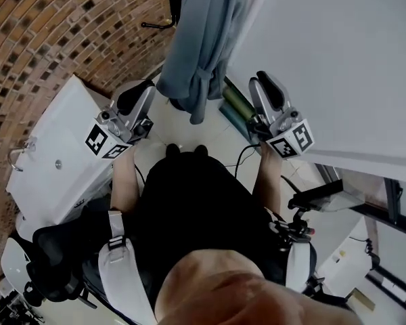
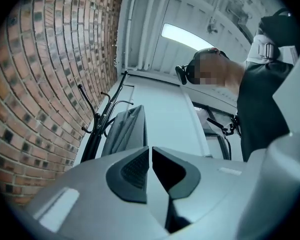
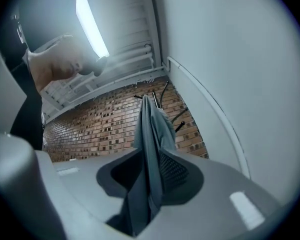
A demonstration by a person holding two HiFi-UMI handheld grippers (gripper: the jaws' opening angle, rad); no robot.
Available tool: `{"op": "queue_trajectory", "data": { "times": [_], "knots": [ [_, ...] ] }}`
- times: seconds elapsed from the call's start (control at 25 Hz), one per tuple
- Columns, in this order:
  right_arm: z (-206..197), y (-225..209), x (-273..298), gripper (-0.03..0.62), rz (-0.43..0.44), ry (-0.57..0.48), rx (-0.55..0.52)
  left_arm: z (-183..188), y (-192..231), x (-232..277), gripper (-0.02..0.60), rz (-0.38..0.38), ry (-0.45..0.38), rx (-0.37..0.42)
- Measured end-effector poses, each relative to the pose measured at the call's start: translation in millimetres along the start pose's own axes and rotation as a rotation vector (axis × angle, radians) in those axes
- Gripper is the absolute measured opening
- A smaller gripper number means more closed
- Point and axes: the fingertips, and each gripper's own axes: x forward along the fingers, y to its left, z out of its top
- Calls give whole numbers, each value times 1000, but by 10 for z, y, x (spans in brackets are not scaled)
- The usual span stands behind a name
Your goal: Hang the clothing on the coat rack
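Note:
A grey-blue garment (image 1: pixel 196 39) hangs from the black coat rack (image 1: pixel 172 5) at the top centre of the head view, its belt tied in a knot low down. My left gripper (image 1: pixel 141 92) sits below and left of it, shut with nothing between its pads. In the left gripper view the garment (image 2: pixel 125 131) and rack (image 2: pixel 96 120) stand beyond the left gripper (image 2: pixel 150 151). My right gripper (image 1: pixel 262 83) is to the garment's right, a little apart from it. In the right gripper view the garment (image 3: pixel 152 129) shows in the gap of the right gripper (image 3: pixel 149 161), with space beside the left pad.
A curved brick wall (image 1: pixel 47 32) stands behind the rack. A white wall panel (image 1: pixel 338 59) runs along the right. A white cabinet (image 1: pixel 61 154) is at my left. Green rolls (image 1: pixel 235 100) lie at the wall's foot, and black equipment (image 1: pixel 318 198) is at lower right.

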Motion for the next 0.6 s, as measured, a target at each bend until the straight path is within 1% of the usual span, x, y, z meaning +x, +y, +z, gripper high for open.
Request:
{"op": "queue_trajectory", "data": {
  "times": [0.16, 0.28, 0.36, 0.44, 0.52, 0.6],
  "knots": [
    [-161, 3, -75, 97, -7, 50, 34, -60, -130, -128, 23, 59, 20, -36],
    [-250, 14, -180, 97, -24, 75, 10, -116, -269, -214, 23, 65, 20, -54],
    [-245, 108, -252, 93, -34, 73, -11, -117, -349, -274, 23, 51, 10, -69],
    [-211, 278, -324, 58, -37, 64, -34, -61, -410, -338, 23, 29, -9, -75],
    [-183, 471, -378, 10, -34, 57, -57, 54, -474, -392, 23, -9, -45, -77],
    [-193, 698, -392, 3, -29, 62, -80, 186, -568, -480, 23, -57, -77, -75]
  ]
}}
